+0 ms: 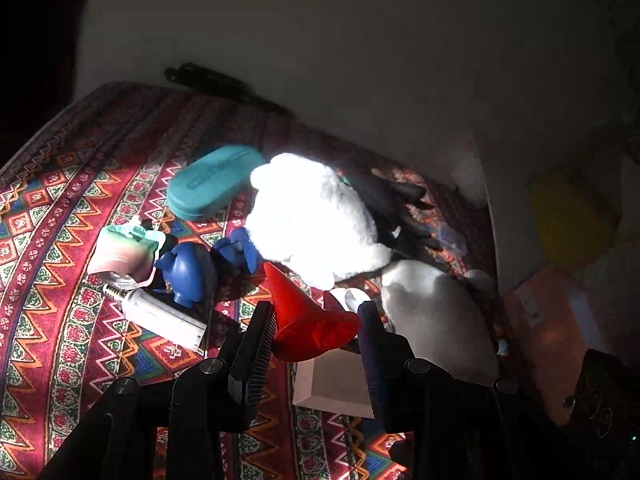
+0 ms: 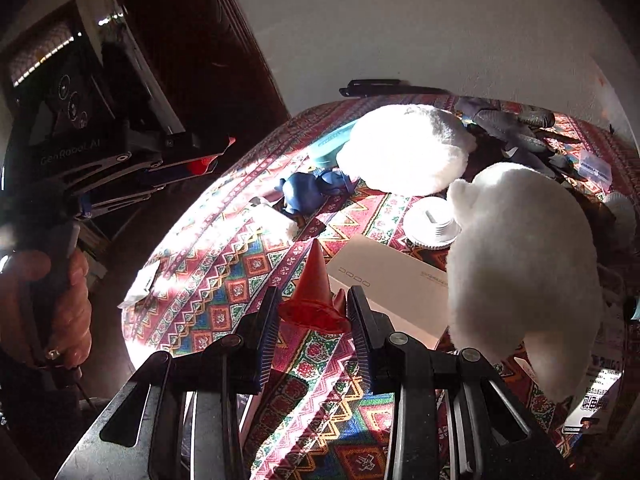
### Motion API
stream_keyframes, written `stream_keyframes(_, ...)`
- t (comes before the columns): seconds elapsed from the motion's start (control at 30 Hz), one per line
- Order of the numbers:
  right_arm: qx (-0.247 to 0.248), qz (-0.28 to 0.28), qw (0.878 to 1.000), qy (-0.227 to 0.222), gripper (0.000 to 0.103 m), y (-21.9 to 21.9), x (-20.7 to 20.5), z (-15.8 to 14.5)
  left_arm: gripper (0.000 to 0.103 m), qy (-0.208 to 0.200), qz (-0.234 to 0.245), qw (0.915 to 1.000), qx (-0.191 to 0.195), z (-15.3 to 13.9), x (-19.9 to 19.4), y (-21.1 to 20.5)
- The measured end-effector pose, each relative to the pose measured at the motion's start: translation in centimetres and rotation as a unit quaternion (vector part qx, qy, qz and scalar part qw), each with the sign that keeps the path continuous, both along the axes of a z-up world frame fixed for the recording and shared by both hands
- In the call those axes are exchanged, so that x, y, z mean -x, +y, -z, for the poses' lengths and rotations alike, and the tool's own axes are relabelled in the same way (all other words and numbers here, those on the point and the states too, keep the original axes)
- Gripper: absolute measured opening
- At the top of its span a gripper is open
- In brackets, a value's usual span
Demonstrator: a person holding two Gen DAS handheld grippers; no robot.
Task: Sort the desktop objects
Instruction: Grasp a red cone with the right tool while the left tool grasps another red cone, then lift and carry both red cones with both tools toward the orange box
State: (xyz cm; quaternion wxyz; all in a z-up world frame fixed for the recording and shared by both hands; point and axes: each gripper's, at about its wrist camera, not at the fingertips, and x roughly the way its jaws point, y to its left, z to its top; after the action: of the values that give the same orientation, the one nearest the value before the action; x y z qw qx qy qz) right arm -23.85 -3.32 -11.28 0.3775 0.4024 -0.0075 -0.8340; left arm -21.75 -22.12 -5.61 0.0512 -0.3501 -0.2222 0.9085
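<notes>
Right side of the left wrist view is basically murk: a yellow thing [image 1: 568, 220] and an orange box [image 1: 548, 336] sit in shadow, can't tell what they are. The white box [image 1: 334, 384] is half hidden behind the red cone [image 1: 304, 316]. The box's small lettering [image 2: 434, 276] in the right wrist view is unreadable.

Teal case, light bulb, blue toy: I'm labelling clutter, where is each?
teal case [image 1: 214, 182], left wrist view, middle of lid.
light bulb [image 1: 160, 316], left wrist view, white body.
blue toy [image 1: 186, 276], left wrist view, rounded body.
</notes>
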Motion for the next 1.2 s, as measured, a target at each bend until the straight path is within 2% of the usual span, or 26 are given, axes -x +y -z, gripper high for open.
stream_keyframes(0.17, 0.012, 0.031, 0.999, 0.041, 0.036, 1.9, -1.0, -2.4, 0.035, 0.023, 0.008, 0.9997, -0.003, -2.1, -1.7, 0.7)
stream_keyframes(0.33, 0.044, 0.061, 0.995, 0.062, 0.036, 4.2, -1.7, -5.0, 0.035, 0.044, 0.021, 0.9988, -0.006, -3.9, -3.2, 2.0)
stream_keyframes(0.53, 0.062, 0.1, 0.987, 0.107, 0.036, 7.4, -2.9, -8.0, 0.035, 0.06, 0.044, 0.9972, -0.007, -5.5, -4.4, 4.4)
stream_keyframes(0.73, 0.076, 0.141, 0.978, 0.134, 0.036, 11.7, -4.1, -10.3, 0.035, 0.072, 0.077, 0.9944, -0.009, -6.9, -4.7, 7.6)
stream_keyframes(1.0, 0.091, 0.208, 0.961, 0.155, 0.036, 18.8, -5.2, -12.5, 0.035, 0.077, 0.131, 0.9883, -0.008, -8.0, -3.6, 13.6)
stream_keyframes(1.2, 0.102, 0.295, 0.935, 0.166, 0.036, 26.5, -5.3, -13.3, 0.035, 0.085, 0.197, 0.9765, -0.022, -9.1, -1.2, 21.2)
